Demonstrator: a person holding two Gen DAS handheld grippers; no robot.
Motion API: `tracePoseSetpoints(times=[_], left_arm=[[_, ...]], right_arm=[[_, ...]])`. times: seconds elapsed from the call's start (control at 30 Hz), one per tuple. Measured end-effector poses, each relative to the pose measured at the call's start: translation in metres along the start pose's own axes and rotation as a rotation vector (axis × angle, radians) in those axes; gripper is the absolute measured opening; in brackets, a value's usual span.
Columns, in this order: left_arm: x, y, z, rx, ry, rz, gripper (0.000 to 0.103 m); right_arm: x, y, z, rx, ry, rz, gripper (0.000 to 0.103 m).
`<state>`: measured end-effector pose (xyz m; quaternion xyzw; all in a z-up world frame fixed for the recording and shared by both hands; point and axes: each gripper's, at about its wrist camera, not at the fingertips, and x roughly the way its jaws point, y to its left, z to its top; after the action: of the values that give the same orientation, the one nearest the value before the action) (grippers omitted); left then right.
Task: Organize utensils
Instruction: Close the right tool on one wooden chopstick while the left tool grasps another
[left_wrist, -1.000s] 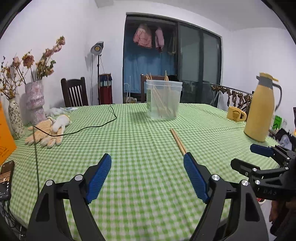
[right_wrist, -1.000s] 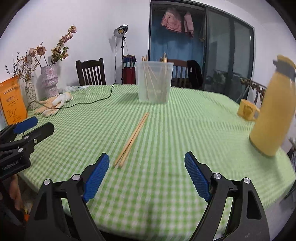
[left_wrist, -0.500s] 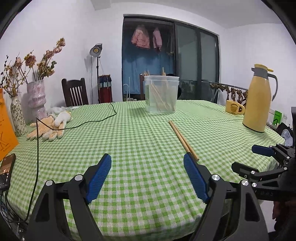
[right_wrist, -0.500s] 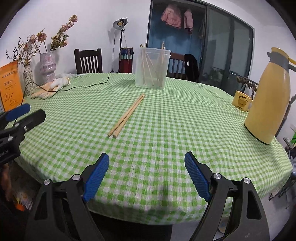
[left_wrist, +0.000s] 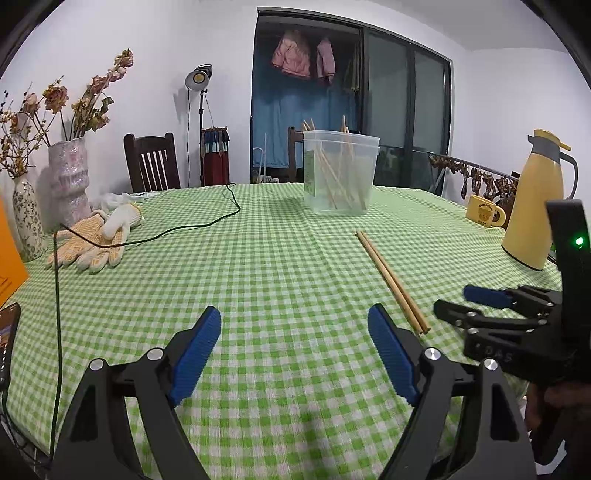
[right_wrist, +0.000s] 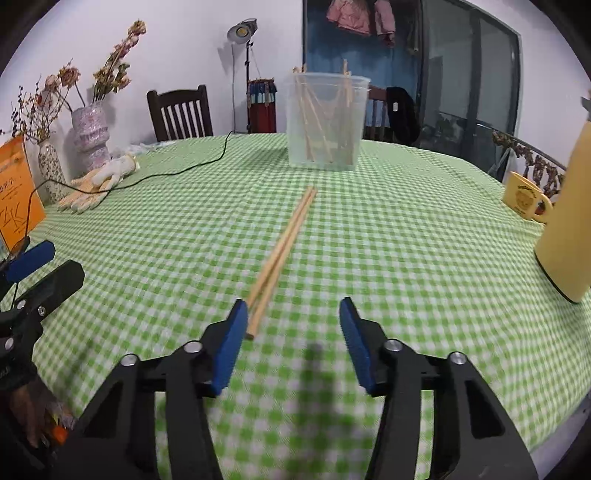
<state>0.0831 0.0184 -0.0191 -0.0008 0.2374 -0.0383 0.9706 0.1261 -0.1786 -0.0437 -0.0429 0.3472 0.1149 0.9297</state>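
A pair of wooden chopsticks (right_wrist: 284, 249) lies side by side on the green checked tablecloth (right_wrist: 406, 258); it also shows in the left wrist view (left_wrist: 391, 278). A clear plastic tub (right_wrist: 327, 120) holding several chopsticks stands beyond them, also in the left wrist view (left_wrist: 340, 171). My right gripper (right_wrist: 290, 325) is open and empty, low over the cloth, with the chopsticks' near end just inside its left finger. My left gripper (left_wrist: 295, 332) is open and empty, left of the chopsticks. The right gripper shows in the left wrist view (left_wrist: 476, 301).
A yellow thermos (left_wrist: 535, 218) and yellow mug (left_wrist: 484, 214) stand at the right. Work gloves (left_wrist: 96, 240), a black cable (left_wrist: 166, 230), vases of dried flowers (left_wrist: 70, 177) and an orange card (right_wrist: 14, 192) are at the left. A phone (left_wrist: 7, 339) lies at the near left edge.
Both grippers have moved forward over the table. The right gripper has come down to the near end of the chopsticks and its jaws have narrowed somewhat.
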Motion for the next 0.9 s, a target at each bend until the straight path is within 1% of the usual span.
tracePoseSetpoints(times=[0.13,0.17,0.23,0.27,0.37,0.43,0.47,0.53,0.57,0.67,0.73,0.8,0.83,0.9], left_arm=[[0.009,0.001,0.006,0.004,0.014,-0.009,0.079],[0.014,0.002,0.007,0.007,0.022,-0.008,0.079],[0.019,0.001,0.008,0.007,0.036,-0.012,0.079],[0.022,0.000,0.009,0.006,0.043,-0.018,0.079],[0.031,-0.005,0.013,0.001,0.069,-0.038,0.079],[0.037,-0.011,0.017,-0.003,0.079,-0.065,0.079],[0.039,-0.014,0.018,-0.002,0.081,-0.074,0.079],[0.043,-0.022,0.020,0.006,0.082,-0.091,0.079],[0.046,-0.027,0.022,0.014,0.089,-0.097,0.079],[0.052,-0.041,0.025,0.033,0.110,-0.128,0.079],[0.056,-0.051,0.026,0.043,0.122,-0.148,0.079],[0.065,-0.065,0.025,0.076,0.147,-0.171,0.079],[0.068,-0.071,0.023,0.091,0.158,-0.171,0.079],[0.080,-0.086,0.020,0.131,0.205,-0.162,0.079]], right_arm=[[0.013,0.007,0.001,-0.021,0.042,-0.001,0.035],[0.015,0.008,0.000,-0.032,0.049,-0.005,0.030],[0.014,0.008,0.000,-0.034,0.046,-0.004,0.026],[0.013,0.007,-0.001,-0.029,0.050,-0.006,0.021],[0.012,0.008,-0.001,-0.062,0.052,-0.031,0.020],[0.014,0.011,-0.005,-0.091,0.062,-0.027,0.018],[0.015,0.009,-0.006,-0.083,0.057,-0.019,0.017],[0.015,0.004,-0.005,-0.048,0.061,0.012,0.010],[0.014,-0.003,-0.005,-0.015,0.062,0.008,0.007],[0.008,-0.022,-0.006,0.037,0.044,-0.005,0.006],[0.004,-0.038,-0.009,0.062,0.030,-0.030,0.006],[0.002,-0.050,-0.013,0.091,0.027,-0.046,0.006],[0.002,-0.058,-0.017,0.108,0.037,-0.051,0.006],[-0.001,-0.066,-0.021,0.121,0.030,-0.043,0.006]])
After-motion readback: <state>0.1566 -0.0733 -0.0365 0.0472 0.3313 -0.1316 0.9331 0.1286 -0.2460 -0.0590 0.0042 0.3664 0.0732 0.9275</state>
